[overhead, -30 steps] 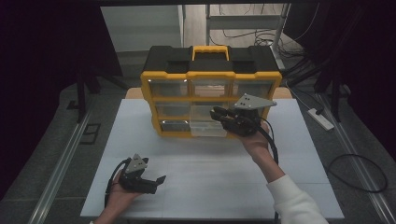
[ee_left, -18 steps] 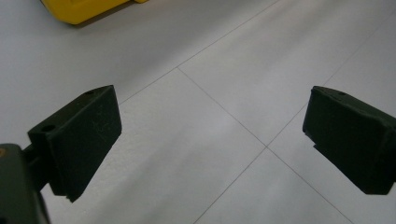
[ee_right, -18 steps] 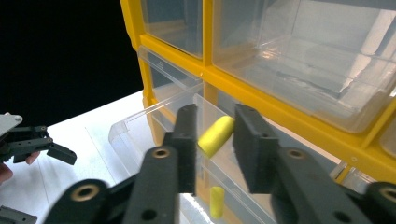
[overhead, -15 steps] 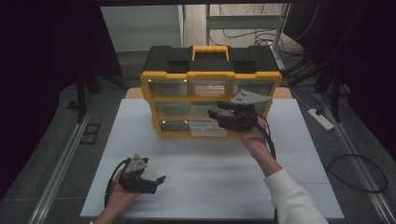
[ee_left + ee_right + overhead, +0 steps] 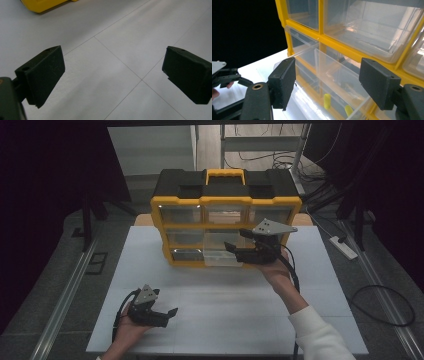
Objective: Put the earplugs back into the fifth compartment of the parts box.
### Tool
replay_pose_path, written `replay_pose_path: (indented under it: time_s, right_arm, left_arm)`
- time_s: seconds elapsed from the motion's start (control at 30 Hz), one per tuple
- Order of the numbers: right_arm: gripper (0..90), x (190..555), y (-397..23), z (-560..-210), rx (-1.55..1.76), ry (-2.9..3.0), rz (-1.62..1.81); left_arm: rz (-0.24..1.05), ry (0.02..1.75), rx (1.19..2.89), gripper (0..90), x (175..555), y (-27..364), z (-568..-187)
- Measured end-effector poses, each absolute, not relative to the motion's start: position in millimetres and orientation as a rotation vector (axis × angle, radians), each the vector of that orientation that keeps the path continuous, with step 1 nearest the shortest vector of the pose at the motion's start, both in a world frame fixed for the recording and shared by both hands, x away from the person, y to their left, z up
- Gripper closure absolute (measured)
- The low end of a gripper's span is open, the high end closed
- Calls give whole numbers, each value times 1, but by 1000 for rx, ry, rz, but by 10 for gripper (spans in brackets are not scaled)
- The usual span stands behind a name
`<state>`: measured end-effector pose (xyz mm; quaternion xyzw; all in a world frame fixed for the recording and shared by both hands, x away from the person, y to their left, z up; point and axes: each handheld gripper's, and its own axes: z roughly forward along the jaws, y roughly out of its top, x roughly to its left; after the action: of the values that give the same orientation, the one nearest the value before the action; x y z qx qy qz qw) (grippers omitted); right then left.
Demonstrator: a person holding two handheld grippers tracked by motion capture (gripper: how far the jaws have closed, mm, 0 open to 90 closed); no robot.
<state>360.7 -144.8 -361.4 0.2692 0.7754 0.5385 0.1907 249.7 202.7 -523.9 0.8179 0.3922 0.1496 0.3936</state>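
Observation:
A yellow and black organizer (image 5: 225,200) with clear drawers stands at the back of the white table (image 5: 225,320). Its bottom middle drawer (image 5: 220,259) is pulled out; in the right gripper view this clear drawer (image 5: 337,82) holds two small yellow pieces (image 5: 327,101). My right gripper (image 5: 236,240) hovers just in front of the drawer, and its jaws have just been opening. The right gripper (image 5: 327,80) now stands open, its pads pressing on nothing. My left gripper (image 5: 167,314) rests low at the near left, its jaws wide open over bare table (image 5: 112,72).
The organizer's yellow corner (image 5: 42,5) shows far off in the left gripper view. A power strip (image 5: 342,245) and cables lie on the floor to the right. Metal rails (image 5: 70,295) run along the table's left side.
The right gripper's jaws have gone from shut to wide apart in front of the pulled-out drawer; the hand has barely shifted. The left gripper has stayed put.

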Motion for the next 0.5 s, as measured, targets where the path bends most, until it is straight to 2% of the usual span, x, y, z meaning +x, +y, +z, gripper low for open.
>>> replay_pose_path:
  time_s: [0.5]
  right_arm:
    - [296, 335, -177, -365, 745, 2146, 1555]
  left_arm:
    - [392, 995, 2078, 45, 249, 201, -524]
